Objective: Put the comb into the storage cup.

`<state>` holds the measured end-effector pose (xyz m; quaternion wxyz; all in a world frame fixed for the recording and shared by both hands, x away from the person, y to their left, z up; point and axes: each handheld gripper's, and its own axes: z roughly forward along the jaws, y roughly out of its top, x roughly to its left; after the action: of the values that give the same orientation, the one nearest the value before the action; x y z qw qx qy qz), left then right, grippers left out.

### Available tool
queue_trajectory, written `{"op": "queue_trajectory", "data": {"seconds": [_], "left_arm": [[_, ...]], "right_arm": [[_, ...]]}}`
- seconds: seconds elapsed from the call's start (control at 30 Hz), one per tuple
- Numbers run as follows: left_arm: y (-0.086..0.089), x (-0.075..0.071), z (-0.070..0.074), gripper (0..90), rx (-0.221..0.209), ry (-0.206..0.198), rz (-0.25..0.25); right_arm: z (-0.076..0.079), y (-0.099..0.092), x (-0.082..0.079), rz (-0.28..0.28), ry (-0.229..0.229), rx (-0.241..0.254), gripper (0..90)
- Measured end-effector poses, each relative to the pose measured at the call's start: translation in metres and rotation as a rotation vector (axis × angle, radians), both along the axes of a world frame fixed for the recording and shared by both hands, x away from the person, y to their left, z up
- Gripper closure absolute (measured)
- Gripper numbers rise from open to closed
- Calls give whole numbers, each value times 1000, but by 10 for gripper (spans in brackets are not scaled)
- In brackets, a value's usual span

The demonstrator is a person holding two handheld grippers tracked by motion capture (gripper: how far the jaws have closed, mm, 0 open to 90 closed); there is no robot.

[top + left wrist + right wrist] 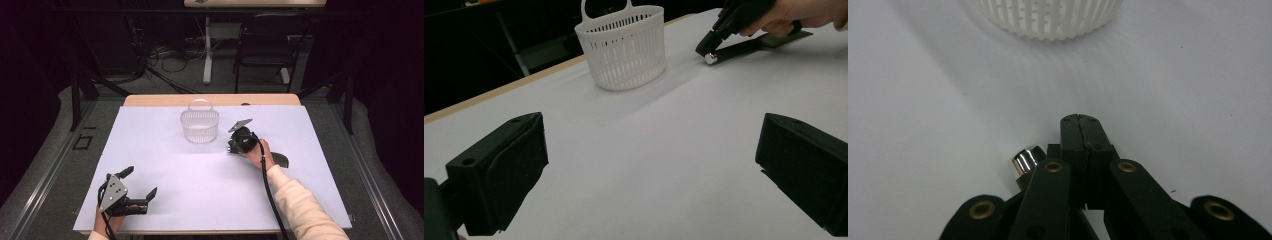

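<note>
- The right gripper (234,148) has its jaws pressed together on the handle of a black tool (744,46), near the handle's shiny metal end (1024,161).
- The tool lies flat on the white table (165,165), just right of the white basket (199,125).
- The left gripper (141,183) rests at the table's near left corner, jaws wide apart with nothing between them.

cream sleeve (305,205) on the right arm, both grippers were black, left gripper (141,183) had a grey three-cornered plate (113,191) with screws, brass rivets (1053,166) on the right gripper (1081,131), black cable (270,192) trailed off it
</note>
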<state>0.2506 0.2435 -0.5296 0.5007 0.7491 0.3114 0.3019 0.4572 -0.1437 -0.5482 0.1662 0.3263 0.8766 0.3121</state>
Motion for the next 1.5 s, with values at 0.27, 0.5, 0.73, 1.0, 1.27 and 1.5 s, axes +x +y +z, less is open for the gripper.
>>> {"op": "queue_trajectory", "data": {"seconds": [0.27, 0.5, 0.73, 1.0, 1.27, 1.5], "left_arm": [[-1, 0, 0, 2, 5, -2, -1], [-1, 0, 0, 2, 5, -2, -2], [-1, 0, 0, 1, 2, -1, -5], [-1, 0, 0, 0, 2, -2, -5], [-1, 0, 0, 0, 4, 1, -6], [-2, 0, 0, 0, 6, 1, -7]], "right_arm": [[2, 4, -10, 29, 14, -12, 900], [2, 3, -20, 58, 20, -25, 900], [5, 4, -28, 76, 38, -30, 900], [3, 2, -36, 93, 55, -55, 900], [4, 3, -46, 110, 68, -71, 900], [5, 0, -53, 111, 75, -93, 900]]}}
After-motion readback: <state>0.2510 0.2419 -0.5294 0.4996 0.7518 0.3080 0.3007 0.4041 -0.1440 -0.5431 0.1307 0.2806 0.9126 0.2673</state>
